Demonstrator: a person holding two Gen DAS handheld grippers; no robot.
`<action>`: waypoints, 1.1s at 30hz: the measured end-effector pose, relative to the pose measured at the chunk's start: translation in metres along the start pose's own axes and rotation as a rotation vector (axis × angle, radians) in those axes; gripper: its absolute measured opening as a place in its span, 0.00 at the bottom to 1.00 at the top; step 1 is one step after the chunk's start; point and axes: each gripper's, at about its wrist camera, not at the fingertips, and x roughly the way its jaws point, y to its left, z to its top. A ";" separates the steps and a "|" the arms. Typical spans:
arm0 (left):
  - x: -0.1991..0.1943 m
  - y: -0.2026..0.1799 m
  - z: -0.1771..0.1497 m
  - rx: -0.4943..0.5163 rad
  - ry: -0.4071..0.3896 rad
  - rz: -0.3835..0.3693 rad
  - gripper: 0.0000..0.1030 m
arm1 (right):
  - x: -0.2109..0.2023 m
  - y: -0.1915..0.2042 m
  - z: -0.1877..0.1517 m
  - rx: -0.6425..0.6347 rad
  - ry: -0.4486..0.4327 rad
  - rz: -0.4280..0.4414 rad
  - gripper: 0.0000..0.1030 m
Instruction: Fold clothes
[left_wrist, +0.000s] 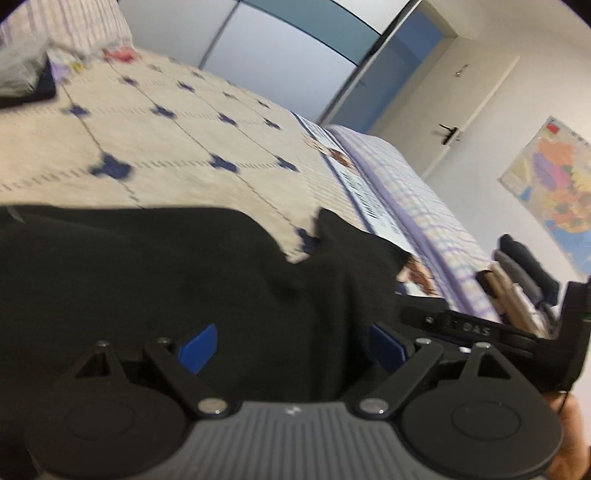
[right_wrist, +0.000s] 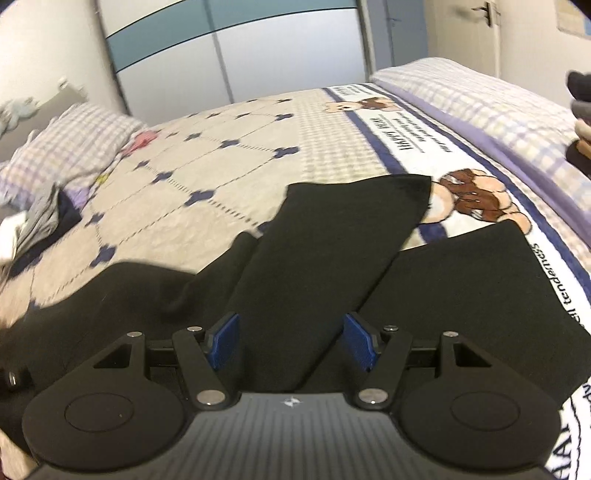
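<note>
A black garment (left_wrist: 147, 280) lies spread on the patterned bedspread (left_wrist: 155, 147) and fills the lower half of the left wrist view. My left gripper (left_wrist: 291, 347) is open just above it, its blue pads (left_wrist: 197, 349) wide apart over the cloth. In the right wrist view the same black garment (right_wrist: 461, 288) has a long folded strip (right_wrist: 332, 240) running away from the camera. My right gripper (right_wrist: 291, 341) is open, one blue pad (right_wrist: 223, 341) on each side of that strip. Part of the other black gripper (left_wrist: 480, 328) and a hand (left_wrist: 572, 424) show at the left view's right edge.
A checked pillow (right_wrist: 70, 147) and a loose heap of clothes (right_wrist: 40, 218) sit at the bed's left end. Stacked folded clothes (left_wrist: 517, 269) rest on the lilac checked quilt (right_wrist: 480, 107) at the right. Behind are a wardrobe (right_wrist: 240, 48), a door (left_wrist: 465, 99) and a wall map (left_wrist: 554, 177).
</note>
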 end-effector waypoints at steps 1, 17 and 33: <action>0.007 -0.001 0.000 -0.014 0.012 -0.019 0.83 | 0.002 -0.005 0.002 0.010 0.003 -0.003 0.64; 0.102 -0.065 -0.004 0.081 0.120 -0.098 0.72 | 0.031 -0.093 0.006 0.183 0.080 -0.039 0.64; 0.157 -0.092 0.018 0.055 0.095 -0.099 0.70 | -0.002 -0.181 -0.014 0.258 0.036 -0.058 0.64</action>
